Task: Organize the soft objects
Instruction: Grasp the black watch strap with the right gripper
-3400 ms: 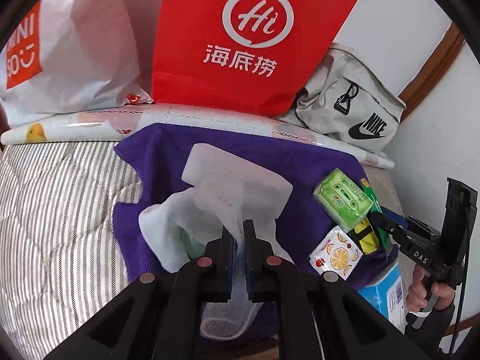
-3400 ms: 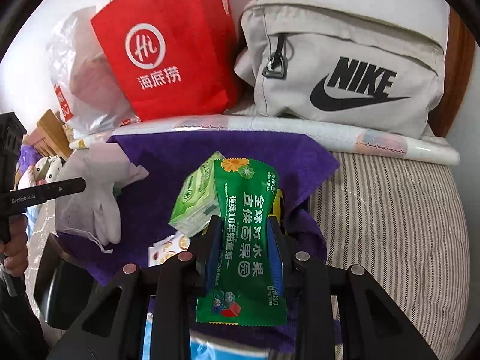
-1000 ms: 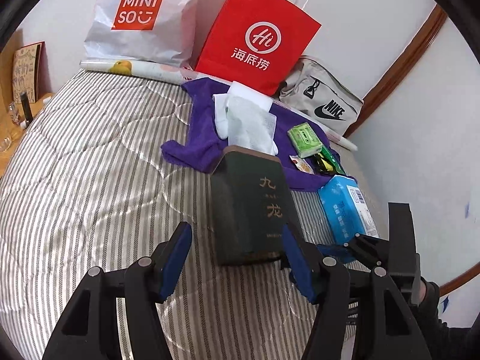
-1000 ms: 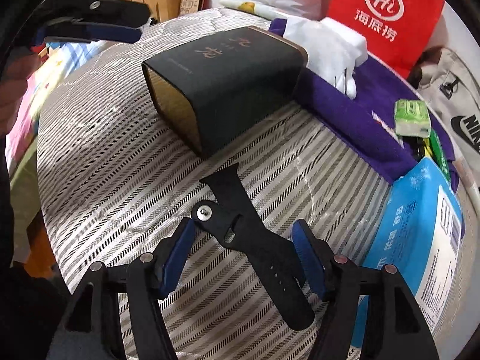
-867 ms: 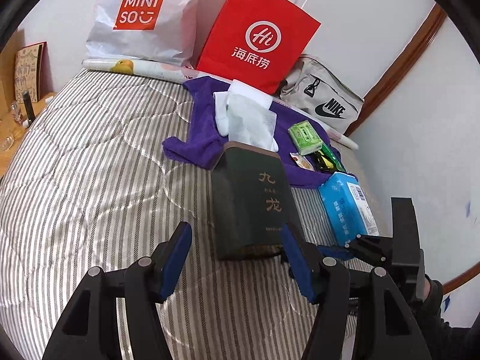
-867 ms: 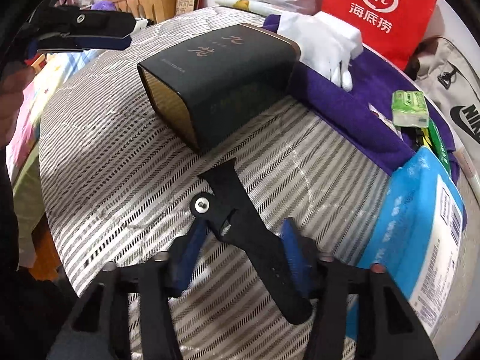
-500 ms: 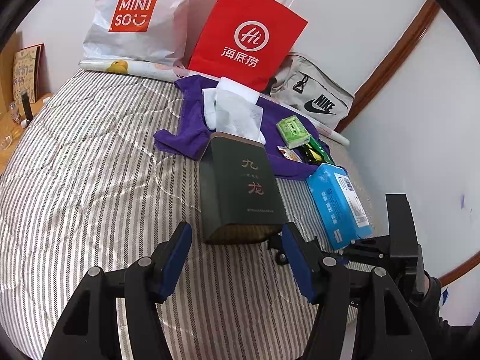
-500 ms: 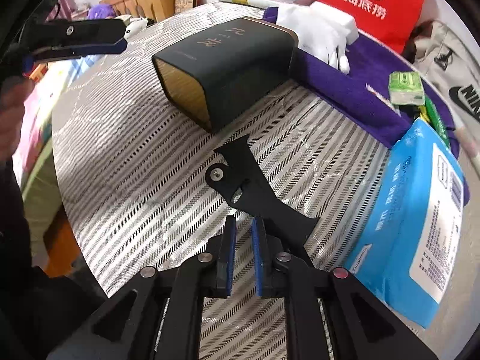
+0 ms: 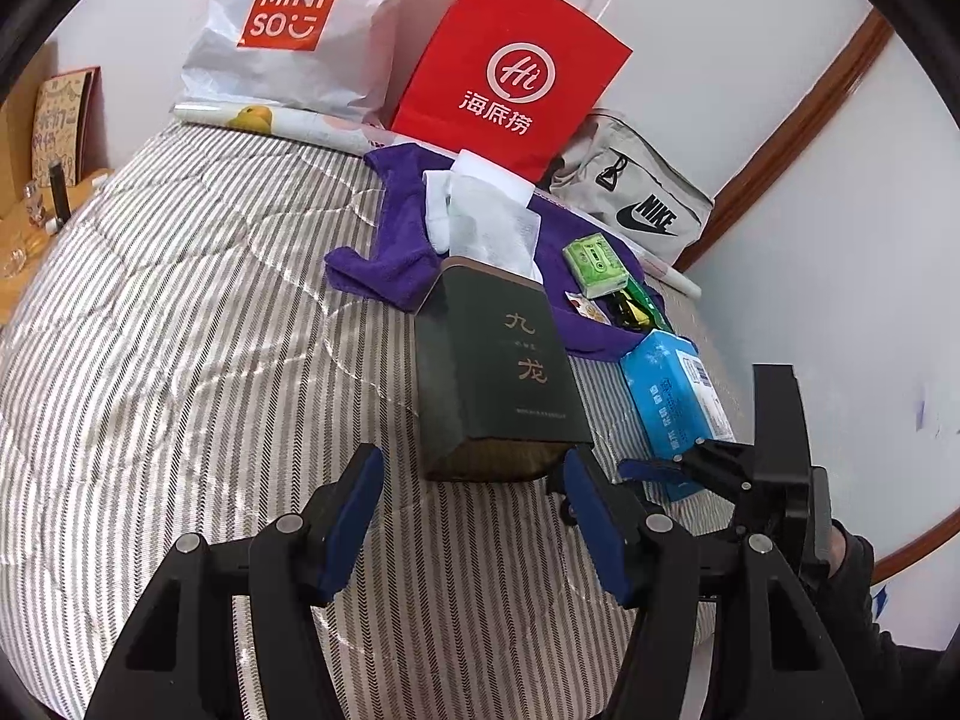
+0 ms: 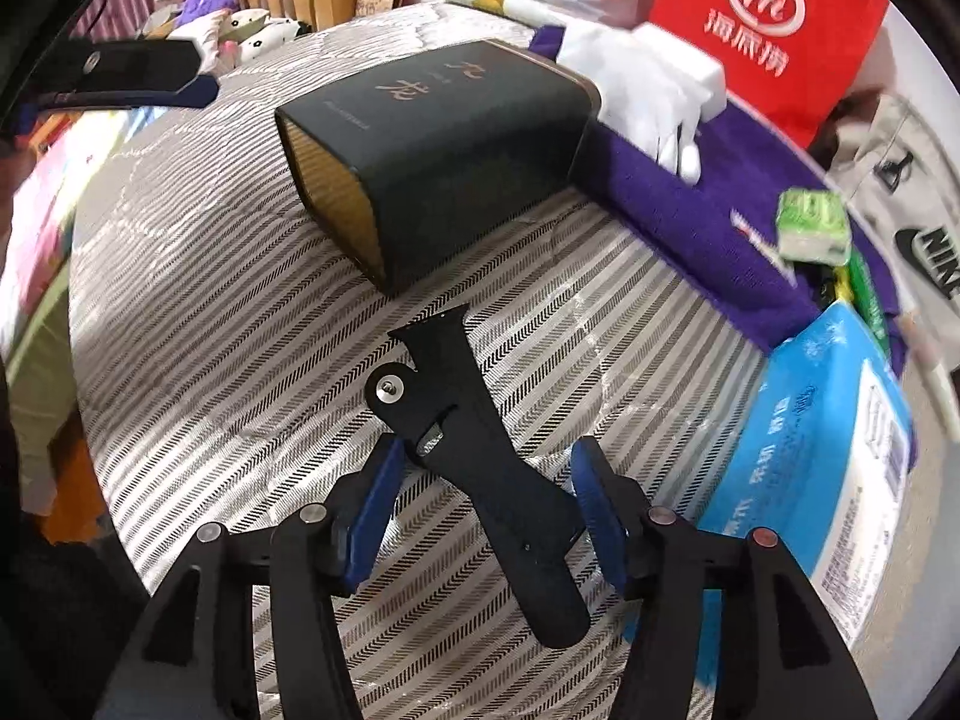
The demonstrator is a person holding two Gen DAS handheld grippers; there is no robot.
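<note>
A purple cloth (image 9: 396, 240) lies on the striped bed with white gloves (image 9: 480, 222), a green tissue pack (image 9: 594, 267) and small packets on it. A dark box (image 9: 498, 372) lies on its side in front of the cloth, its open end toward me. My left gripper (image 9: 468, 516) is open and empty just short of the box. My right gripper (image 10: 480, 492) is open, its jaws on either side of a black watch strap (image 10: 480, 468) lying on the bed. The box (image 10: 438, 138) and gloves (image 10: 636, 84) also show in the right wrist view.
A blue tissue pack (image 9: 672, 396) lies right of the box. A red paper bag (image 9: 510, 72), a white Miniso bag (image 9: 288, 30) and a grey Nike pouch (image 9: 636, 204) stand against the wall. A wooden bedside ledge (image 9: 24, 240) is far left.
Both grippers let go of the glove and green packet and pulled back from the cloth. Half a second ago the right gripper was shut at the black strap; now it is open.
</note>
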